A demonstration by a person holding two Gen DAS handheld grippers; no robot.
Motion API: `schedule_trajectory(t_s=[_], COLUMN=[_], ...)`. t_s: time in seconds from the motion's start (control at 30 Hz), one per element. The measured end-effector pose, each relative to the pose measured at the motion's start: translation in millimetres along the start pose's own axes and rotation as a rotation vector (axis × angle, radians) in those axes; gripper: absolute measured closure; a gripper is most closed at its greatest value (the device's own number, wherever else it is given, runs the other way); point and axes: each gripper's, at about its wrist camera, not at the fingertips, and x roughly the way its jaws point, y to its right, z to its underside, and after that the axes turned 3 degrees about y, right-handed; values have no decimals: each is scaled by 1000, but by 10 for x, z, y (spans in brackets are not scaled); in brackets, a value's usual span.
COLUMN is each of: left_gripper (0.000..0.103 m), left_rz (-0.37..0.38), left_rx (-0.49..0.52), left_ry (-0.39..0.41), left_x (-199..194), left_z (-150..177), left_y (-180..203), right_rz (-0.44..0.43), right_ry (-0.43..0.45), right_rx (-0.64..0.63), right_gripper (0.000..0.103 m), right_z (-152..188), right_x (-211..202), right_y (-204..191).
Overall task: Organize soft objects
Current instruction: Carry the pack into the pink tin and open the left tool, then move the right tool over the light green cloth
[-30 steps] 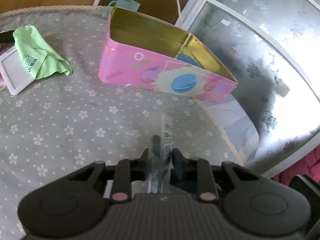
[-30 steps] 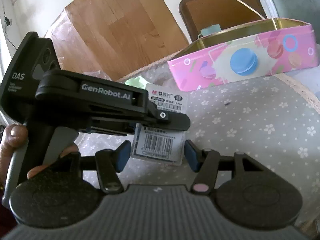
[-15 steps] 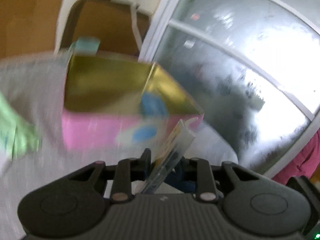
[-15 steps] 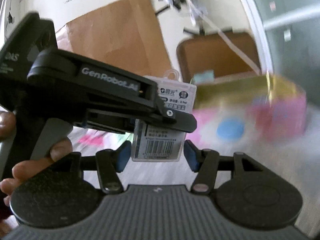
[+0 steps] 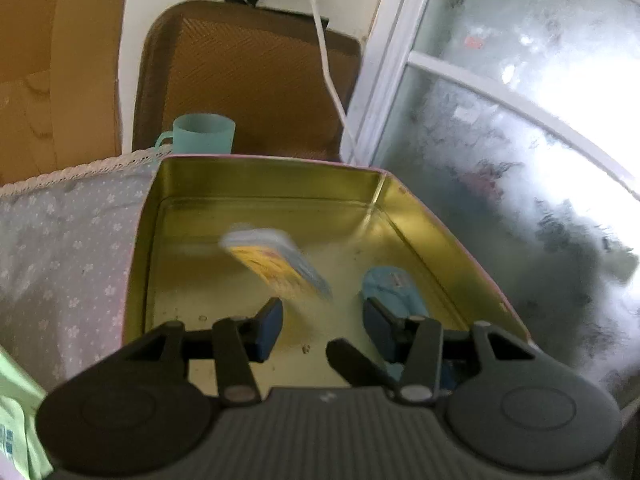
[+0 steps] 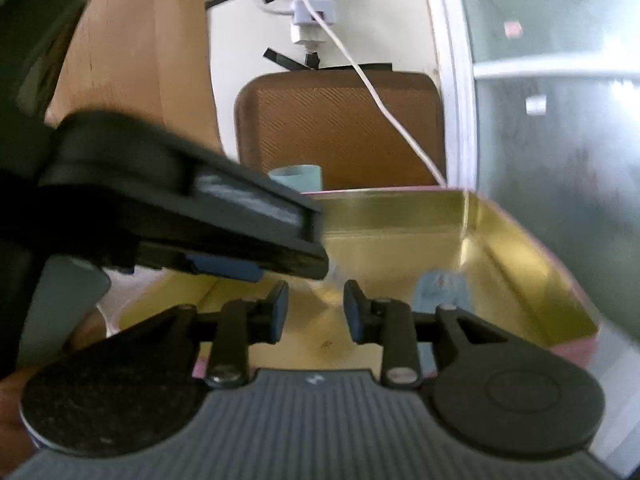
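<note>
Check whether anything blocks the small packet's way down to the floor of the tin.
Nothing visible does. The blurred packet is already inside the open tin, clear of the opening left gripper, with bare gold floor beneath it. The blue item lies off to the right, near the tin's right wall.

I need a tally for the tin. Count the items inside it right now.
2. A blurred yellow packet near the middle of the tin, beyond the left gripper, whose jaws are opening; a light blue item by the right wall. The grippers may hide more.
</note>
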Motion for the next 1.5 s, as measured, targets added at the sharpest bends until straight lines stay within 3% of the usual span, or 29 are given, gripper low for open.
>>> schedule_trajectory(t_s=[0.07,0.27,0.47,0.67,0.9,1.07,1.2,1.33,1.5], left_gripper=[48,47,43,43,43,43,43,38,34], left_rz=[25,26,-47,-170,-286,-366,-479,-494,-464], left_rx=[-4,15,34,-43,-132,-196,-245,-254,-259], left_ry=[27,135,206,156,126,117,117,144,152], left_x=[-114,-731,-1339,-1600,-1790,-1869,-1917,-1961,-1975], left_z=[90,286,565,903,1264,1426,1531,1588,1594], left_y=[-62,-297,-660,-1228,-1793,-2225,-2497,-2538,-2551], right_rz=[-9,-65,-152,-198,-222,-236,-247,-270,-241], right_ry=[21,37,-48,-144,-180,-209,-221,-232,-231], right_rx=[9,17,-19,-68,-96,-135,-198,-222,-241], right_gripper=[65,61,58,57,57,55,52,42,27], right_z=[55,212,430,621,641,653,668,597,478], right_x=[-135,-504,-609,-695,-783,-760,-642,-324,96], right_y=[-19,-299,-857,-1192,-1403,-1619,-1820,-1987,-2166])
